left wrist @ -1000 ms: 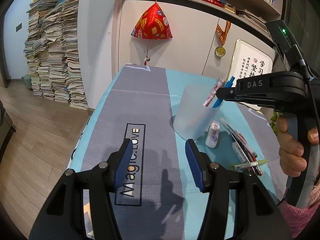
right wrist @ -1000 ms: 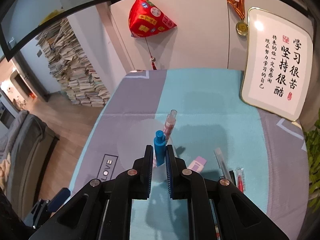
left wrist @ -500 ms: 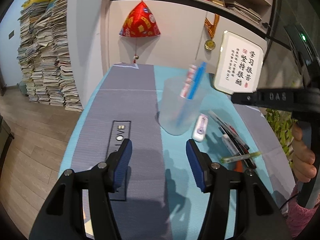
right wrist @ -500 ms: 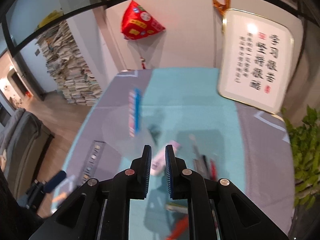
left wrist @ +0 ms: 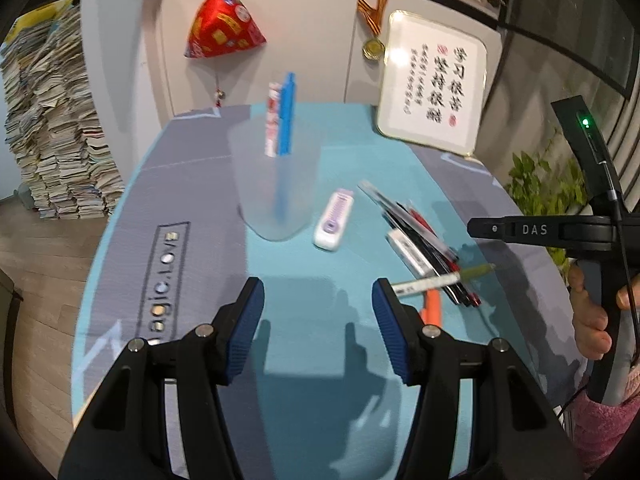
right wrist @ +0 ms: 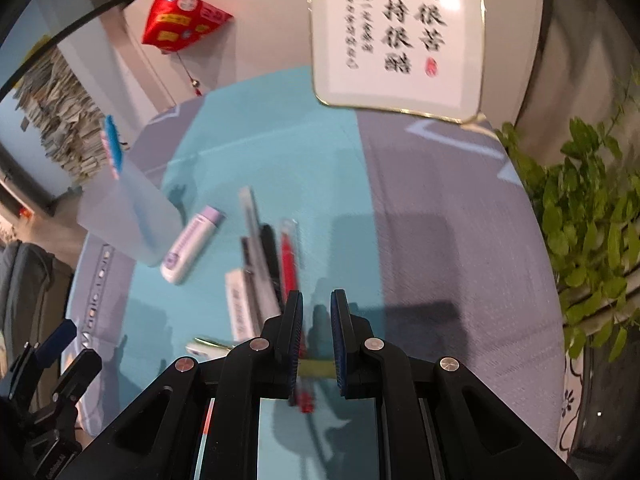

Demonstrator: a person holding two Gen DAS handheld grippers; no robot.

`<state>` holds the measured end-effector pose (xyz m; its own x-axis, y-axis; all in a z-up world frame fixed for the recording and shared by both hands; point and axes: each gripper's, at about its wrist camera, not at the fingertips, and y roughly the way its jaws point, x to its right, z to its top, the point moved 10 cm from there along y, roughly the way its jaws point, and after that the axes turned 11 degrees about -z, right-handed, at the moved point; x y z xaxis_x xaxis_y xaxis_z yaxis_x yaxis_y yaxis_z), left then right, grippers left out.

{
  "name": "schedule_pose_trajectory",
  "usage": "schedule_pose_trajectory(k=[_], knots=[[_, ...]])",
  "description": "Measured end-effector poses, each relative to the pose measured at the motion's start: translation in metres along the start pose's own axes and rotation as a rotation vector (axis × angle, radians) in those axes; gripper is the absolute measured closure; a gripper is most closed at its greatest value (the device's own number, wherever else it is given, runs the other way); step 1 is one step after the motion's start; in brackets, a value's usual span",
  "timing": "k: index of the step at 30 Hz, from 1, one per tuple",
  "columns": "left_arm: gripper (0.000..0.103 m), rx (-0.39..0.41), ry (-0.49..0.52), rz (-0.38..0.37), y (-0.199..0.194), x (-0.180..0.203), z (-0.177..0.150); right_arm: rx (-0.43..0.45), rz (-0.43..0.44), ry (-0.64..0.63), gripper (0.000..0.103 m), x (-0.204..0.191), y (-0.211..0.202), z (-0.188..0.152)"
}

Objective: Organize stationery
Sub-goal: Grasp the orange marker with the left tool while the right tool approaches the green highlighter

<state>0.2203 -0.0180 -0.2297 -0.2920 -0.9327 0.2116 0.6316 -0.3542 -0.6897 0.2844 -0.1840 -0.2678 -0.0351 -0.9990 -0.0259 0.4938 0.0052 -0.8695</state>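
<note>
A frosted plastic cup [left wrist: 276, 192] stands on the teal and grey mat and holds a blue pen [left wrist: 286, 116] and a patterned pen [left wrist: 273, 120]. The cup also shows in the right wrist view [right wrist: 128, 220]. A white and purple correction tape [left wrist: 334, 220] lies right of it. Several pens [left wrist: 424, 248] lie in a loose pile further right, with a green-tipped pen [left wrist: 444, 280] across them. My left gripper [left wrist: 318, 320] is open and empty above the mat. My right gripper [right wrist: 316, 332] is slightly open and empty, just above the pens [right wrist: 272, 264].
A framed calligraphy sign [left wrist: 432, 84] leans on the wall at the back right. A red hanging ornament [left wrist: 224, 24] and a medal [left wrist: 374, 46] hang on the wall. A green plant [right wrist: 592, 208] stands off the table's right edge. Stacked papers [left wrist: 52, 128] fill the left floor.
My right gripper let go of the blue pen into the cup, then swung right and down over the pile of pens. My left gripper drifted right, toward the cup side.
</note>
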Motion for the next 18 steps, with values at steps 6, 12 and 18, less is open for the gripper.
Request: schedule_pose_trajectory(k=[6,12,18], knots=[[0.049,-0.065,0.024,0.004,0.016,0.018,-0.011,-0.06,0.032,-0.009,0.09,0.01,0.018,-0.014],[0.049,-0.103,0.024,0.023,0.023,0.021,-0.018,-0.102,0.075,-0.061,0.09,0.007,0.017,-0.039],[0.049,-0.118,0.005,0.03,0.026,0.019,-0.022,-0.133,0.196,-0.216,0.09,-0.018,-0.009,-0.092]])
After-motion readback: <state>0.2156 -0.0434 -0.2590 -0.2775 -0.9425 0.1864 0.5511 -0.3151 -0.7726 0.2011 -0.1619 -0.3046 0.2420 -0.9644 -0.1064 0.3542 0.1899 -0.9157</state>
